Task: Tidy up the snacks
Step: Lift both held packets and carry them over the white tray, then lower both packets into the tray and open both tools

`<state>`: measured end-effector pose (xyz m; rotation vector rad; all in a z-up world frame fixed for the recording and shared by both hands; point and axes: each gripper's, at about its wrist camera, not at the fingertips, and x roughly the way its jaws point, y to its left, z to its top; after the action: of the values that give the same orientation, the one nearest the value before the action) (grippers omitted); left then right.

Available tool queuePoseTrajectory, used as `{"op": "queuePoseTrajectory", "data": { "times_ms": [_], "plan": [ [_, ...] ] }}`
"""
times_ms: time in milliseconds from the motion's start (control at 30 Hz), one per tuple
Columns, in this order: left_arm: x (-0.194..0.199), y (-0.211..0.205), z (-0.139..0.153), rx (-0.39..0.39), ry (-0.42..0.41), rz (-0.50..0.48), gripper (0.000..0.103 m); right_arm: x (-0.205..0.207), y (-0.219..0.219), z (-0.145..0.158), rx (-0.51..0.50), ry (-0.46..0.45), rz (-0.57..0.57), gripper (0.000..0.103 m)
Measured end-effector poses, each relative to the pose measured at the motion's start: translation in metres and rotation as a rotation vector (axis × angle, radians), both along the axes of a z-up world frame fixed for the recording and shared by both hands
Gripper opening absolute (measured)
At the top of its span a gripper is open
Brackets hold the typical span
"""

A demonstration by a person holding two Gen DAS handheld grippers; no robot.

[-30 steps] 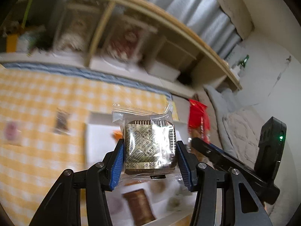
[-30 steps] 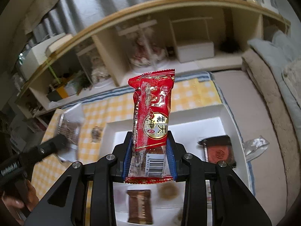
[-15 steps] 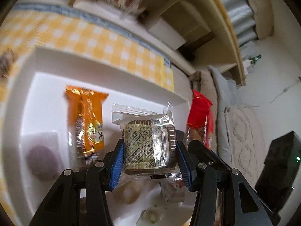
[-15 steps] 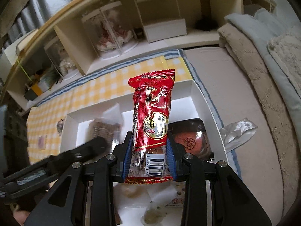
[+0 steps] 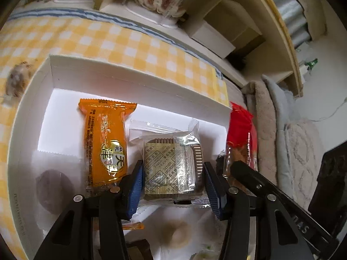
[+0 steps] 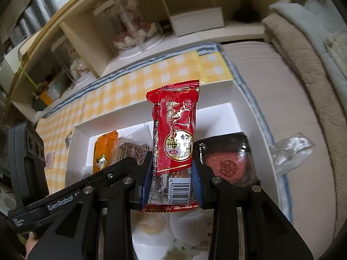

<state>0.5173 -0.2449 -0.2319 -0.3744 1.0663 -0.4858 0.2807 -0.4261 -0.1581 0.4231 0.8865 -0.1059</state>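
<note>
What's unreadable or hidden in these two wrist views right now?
- Left wrist: round pale snacks in the white box are blurred, part hidden by the left gripper and its clear-wrapped pastry.
- Left wrist: item on the checked cloth is blurred, unidentifiable.
- Right wrist: box floor behind the red packet in the right gripper is hidden.
- Right wrist: barcode digits cut off by a pad.

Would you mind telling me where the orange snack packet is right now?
The orange snack packet lies flat in the white box, in the left wrist view just left of the clear-wrapped pastry held in the left gripper.
</note>
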Motion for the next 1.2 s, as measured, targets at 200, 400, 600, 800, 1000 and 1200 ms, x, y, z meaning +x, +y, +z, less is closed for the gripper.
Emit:
{"op": "queuePoseTrajectory", "data": {
  "times_ms": [200,400,600,800,1000,1200],
  "plan": [
    [0.006,-0.002,-0.003,0.025,-0.011,0.010,0.053,0.013,0.006,-0.014,0.017,0.031,0.045,0.038],
    [-0.005,-0.004,-0.002,0.050,-0.016,-0.003,0.054,0.007,0.000,-0.012,0.026,0.046,-0.001,0.049],
    [-0.008,-0.003,-0.001,0.046,-0.014,-0.007,0.054,-0.005,-0.007,-0.005,0.068,0.032,-0.024,0.049],
    [-0.012,-0.001,0.004,0.026,-0.016,-0.001,0.058,-0.011,-0.009,0.001,0.096,0.014,-0.030,0.044],
    [-0.020,0.003,0.020,0.040,-0.054,0.001,0.063,-0.009,-0.003,0.000,0.062,0.044,-0.012,0.037],
    [-0.030,0.010,0.027,0.060,-0.059,-0.016,0.053,-0.006,0.010,-0.006,0.050,0.081,0.059,0.025]
  ]
}}
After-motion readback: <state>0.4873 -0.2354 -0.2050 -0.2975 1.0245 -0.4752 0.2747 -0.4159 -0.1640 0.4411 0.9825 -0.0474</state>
